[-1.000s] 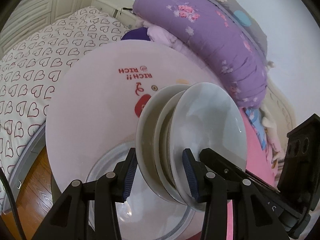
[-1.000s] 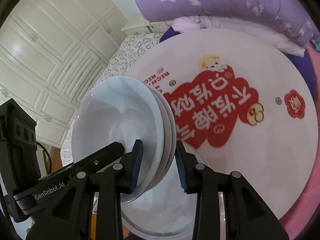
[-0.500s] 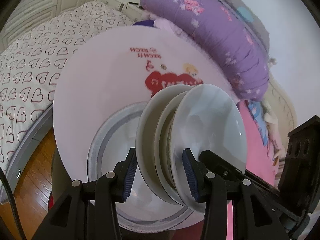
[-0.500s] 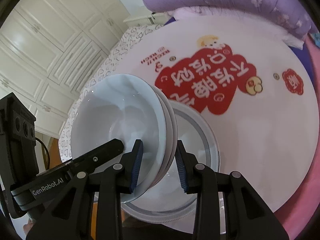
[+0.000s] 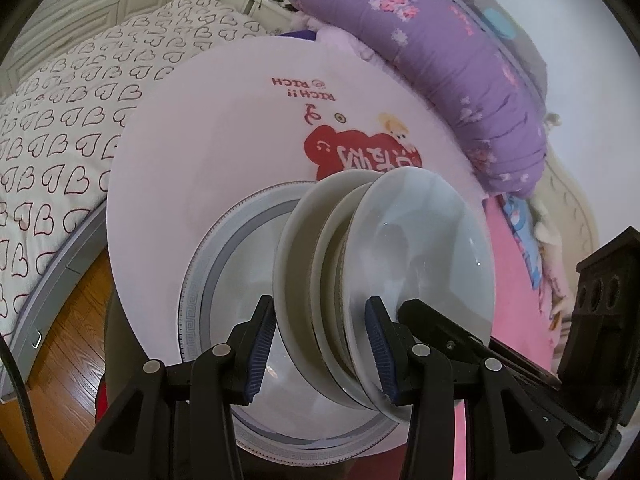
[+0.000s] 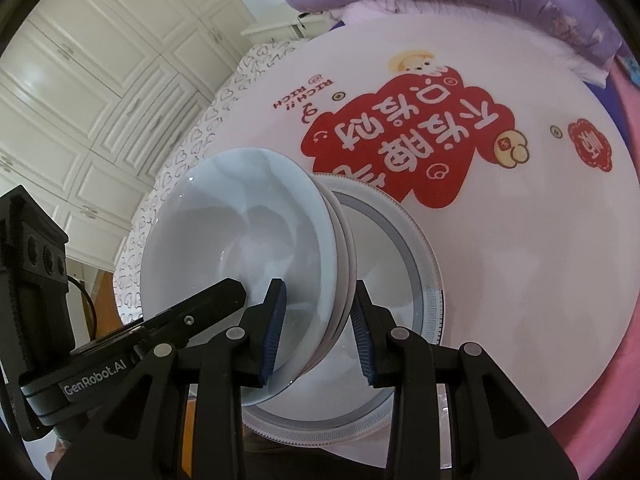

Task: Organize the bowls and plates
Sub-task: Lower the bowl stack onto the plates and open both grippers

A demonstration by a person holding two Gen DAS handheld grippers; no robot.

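Observation:
Both grippers hold one stack of three nested white bowls from opposite sides. In the left wrist view my left gripper [image 5: 322, 350] is shut on the stack of bowls [image 5: 416, 256], which is tilted on its side. In the right wrist view my right gripper [image 6: 318, 334] is shut on the same stack [image 6: 248, 240]. Just under and behind the stack a white plate with a grey patterned rim [image 5: 224, 272] lies on the round white table [image 5: 200, 140]; the plate also shows in the right wrist view [image 6: 400, 248]. The other gripper's black body shows beside the stack in each view.
The table [image 6: 520, 260] carries a red cartoon print [image 6: 420, 140]. A bed with heart-print sheets [image 5: 60, 100] lies left, a purple quilt [image 5: 460, 60] at the back, pink bedding [image 5: 516, 264] right, white wardrobes [image 6: 80, 80] behind, wooden floor [image 5: 60, 360] below.
Both grippers have carried the bowl stack down and toward the grey-rimmed plate; more of the plate and table print now shows. The grip has not changed.

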